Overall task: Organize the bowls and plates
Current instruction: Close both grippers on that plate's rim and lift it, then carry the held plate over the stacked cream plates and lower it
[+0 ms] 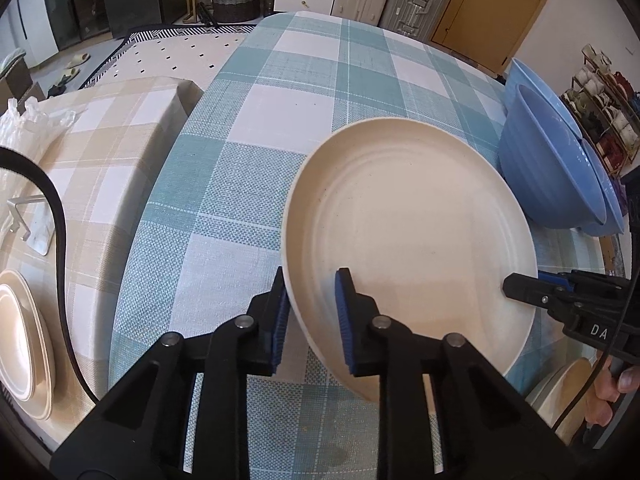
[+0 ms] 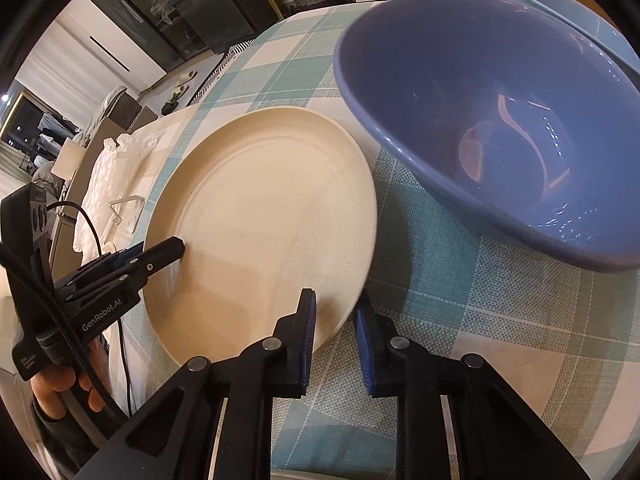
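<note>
A cream round plate is over the teal checked tablecloth, held by its rim from two sides. My left gripper is shut on the plate's near-left rim, one blue pad outside and one inside. My right gripper is shut on the opposite rim. Each shows in the other's view, the right gripper at the plate's right edge and the left gripper at its left edge. A blue bowl stands close beside the plate, nested in a lighter blue bowl.
A stack of cream plates lies at the left on a beige checked cloth, near a white plastic bag. Another cream plate sits low at the right. A hand holds the left gripper's handle.
</note>
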{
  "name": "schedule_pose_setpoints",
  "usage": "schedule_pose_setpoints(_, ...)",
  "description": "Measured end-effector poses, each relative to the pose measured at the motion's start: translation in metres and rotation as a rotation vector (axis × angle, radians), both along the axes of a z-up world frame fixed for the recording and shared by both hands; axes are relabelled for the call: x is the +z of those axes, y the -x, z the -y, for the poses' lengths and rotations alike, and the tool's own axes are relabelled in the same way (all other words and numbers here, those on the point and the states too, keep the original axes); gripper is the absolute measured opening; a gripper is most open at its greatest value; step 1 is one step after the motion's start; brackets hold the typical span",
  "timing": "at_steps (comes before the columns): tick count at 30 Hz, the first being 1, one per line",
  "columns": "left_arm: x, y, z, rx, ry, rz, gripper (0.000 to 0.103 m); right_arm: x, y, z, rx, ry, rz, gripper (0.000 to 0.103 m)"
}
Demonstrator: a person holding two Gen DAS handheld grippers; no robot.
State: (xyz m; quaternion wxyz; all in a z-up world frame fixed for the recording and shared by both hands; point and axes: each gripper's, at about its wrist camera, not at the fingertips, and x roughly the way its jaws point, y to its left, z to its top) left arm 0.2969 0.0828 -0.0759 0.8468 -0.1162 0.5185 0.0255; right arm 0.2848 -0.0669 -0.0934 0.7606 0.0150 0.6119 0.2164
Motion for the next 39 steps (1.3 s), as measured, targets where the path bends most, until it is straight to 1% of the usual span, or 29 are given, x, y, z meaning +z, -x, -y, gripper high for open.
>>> schedule_pose_setpoints(2, 0.0, 0.001, 0.001, -0.001, -0.006, 0.006, 0.018, 0.0, 0.0, 0.0, 0.008, 0.009, 0.009, 0.017)
schedule_pose_setpoints(7, 0.001, 0.003, 0.002, -0.009, -0.01, 0.015, 0.017, 0.001, 0.002, -0.001, 0.01, 0.008, 0.011, 0.017)
schedule_pose_setpoints(11, 0.007, 0.008, 0.002, -0.014, -0.015, 0.033, 0.017, 0.004, 0.004, 0.0, 0.008, -0.001, 0.014, 0.017)
schedule_pose_setpoints(17, 0.016, 0.016, 0.0, -0.006, 0.0, 0.055, 0.017, 0.017, 0.01, 0.0, 0.016, -0.012, 0.035, 0.017)
schedule_pose_setpoints(21, 0.024, 0.026, 0.005, -0.007, -0.018, 0.076, 0.017, 0.026, 0.017, 0.003, 0.018, -0.022, 0.052, 0.017)
schedule_pose_setpoints(24, 0.028, 0.032, 0.007, 0.006, -0.013, 0.065, 0.017, 0.034, 0.026, 0.003, 0.033, -0.017, 0.079, 0.017)
schedule_pose_setpoints(27, 0.035, 0.039, 0.014, 0.0, -0.037, 0.084, 0.017, 0.037, 0.033, 0.006, 0.033, -0.012, 0.084, 0.017)
schedule_pose_setpoints(31, 0.045, 0.053, 0.026, -0.005, -0.059, 0.103, 0.017, 0.044, 0.044, 0.016, 0.024, -0.039, 0.089, 0.017)
schedule_pose_setpoints(34, 0.053, 0.064, 0.036, -0.012, -0.073, 0.123, 0.017, 0.051, 0.055, 0.023, 0.024, -0.039, 0.106, 0.017)
schedule_pose_setpoints(39, 0.065, 0.08, 0.049, -0.025, -0.075, 0.148, 0.017, 0.063, 0.071, 0.034, 0.025, -0.038, 0.13, 0.017)
